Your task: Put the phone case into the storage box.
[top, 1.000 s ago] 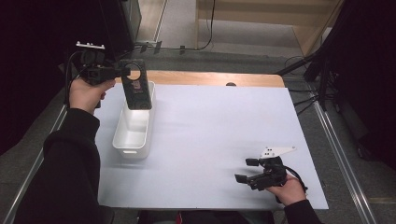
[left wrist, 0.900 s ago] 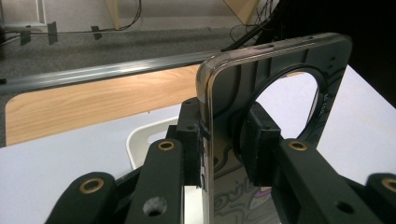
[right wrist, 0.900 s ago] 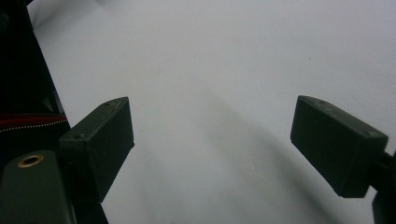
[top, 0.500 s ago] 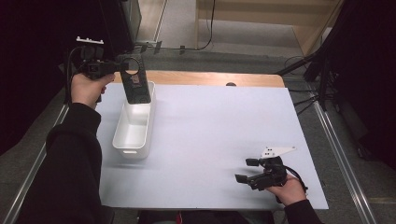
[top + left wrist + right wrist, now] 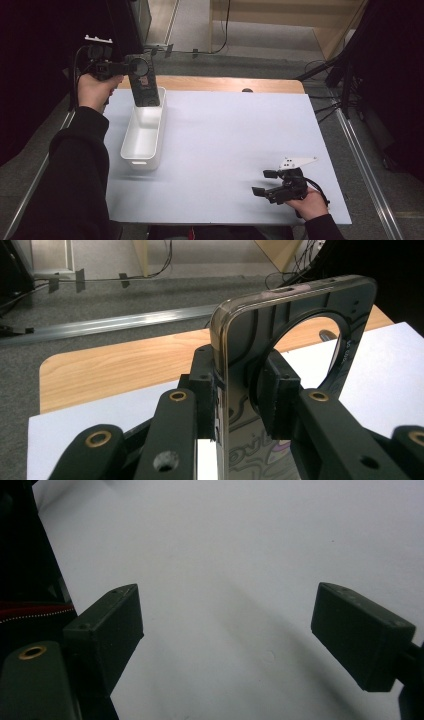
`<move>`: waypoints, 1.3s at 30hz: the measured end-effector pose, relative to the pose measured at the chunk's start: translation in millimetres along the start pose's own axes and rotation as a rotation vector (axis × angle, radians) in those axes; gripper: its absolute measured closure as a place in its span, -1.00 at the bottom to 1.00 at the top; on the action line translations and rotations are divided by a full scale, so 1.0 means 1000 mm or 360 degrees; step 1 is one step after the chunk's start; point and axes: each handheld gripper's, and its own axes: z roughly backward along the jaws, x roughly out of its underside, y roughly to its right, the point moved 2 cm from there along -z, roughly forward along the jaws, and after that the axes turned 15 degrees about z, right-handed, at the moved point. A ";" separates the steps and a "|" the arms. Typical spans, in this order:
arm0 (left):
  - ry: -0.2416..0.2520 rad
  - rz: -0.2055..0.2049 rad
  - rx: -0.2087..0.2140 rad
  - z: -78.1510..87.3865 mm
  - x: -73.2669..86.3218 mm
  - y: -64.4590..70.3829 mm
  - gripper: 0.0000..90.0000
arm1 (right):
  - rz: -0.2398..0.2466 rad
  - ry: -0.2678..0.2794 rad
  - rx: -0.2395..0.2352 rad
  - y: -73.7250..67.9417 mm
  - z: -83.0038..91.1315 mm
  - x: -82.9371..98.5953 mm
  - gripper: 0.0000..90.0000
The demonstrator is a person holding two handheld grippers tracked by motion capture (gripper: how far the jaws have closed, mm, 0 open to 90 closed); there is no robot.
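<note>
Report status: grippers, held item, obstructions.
Left gripper shut on dark phone case, held above white bin. Right gripper open, empty, low over table. Nothing blocking the bin.

Phone case [image 5: 145, 85]: dark, glossy, pale swirl print low on its back, metallic rim. Bin [image 5: 144, 131] white; table sheet [image 5: 225, 140] pale grey-white over light wood edge [image 5: 210, 84]. Both grippers' jaws black, brass-coloured rivets.

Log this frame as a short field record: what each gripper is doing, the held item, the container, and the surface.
left gripper: shut on a flat dark case with a round cut-out
case: held upright in the air above the far end of the bin
bin: white, long, on the table's left side; its visible inside looks empty
right gripper: open, holding nothing, low at the table's near right
table: white sheet over a wooden top
</note>
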 end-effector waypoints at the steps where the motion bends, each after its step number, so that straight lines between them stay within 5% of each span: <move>1: -0.0006 -0.0003 -0.0005 -0.001 0.000 -0.001 0.58 | -0.0001 0.0001 -0.0004 0.000 0.000 0.000 -0.73; 39: 0.0022 -0.0024 -0.0079 -0.040 0.007 -0.009 0.58 | -0.0004 0.0011 -0.0008 0.000 0.000 0.000 -0.73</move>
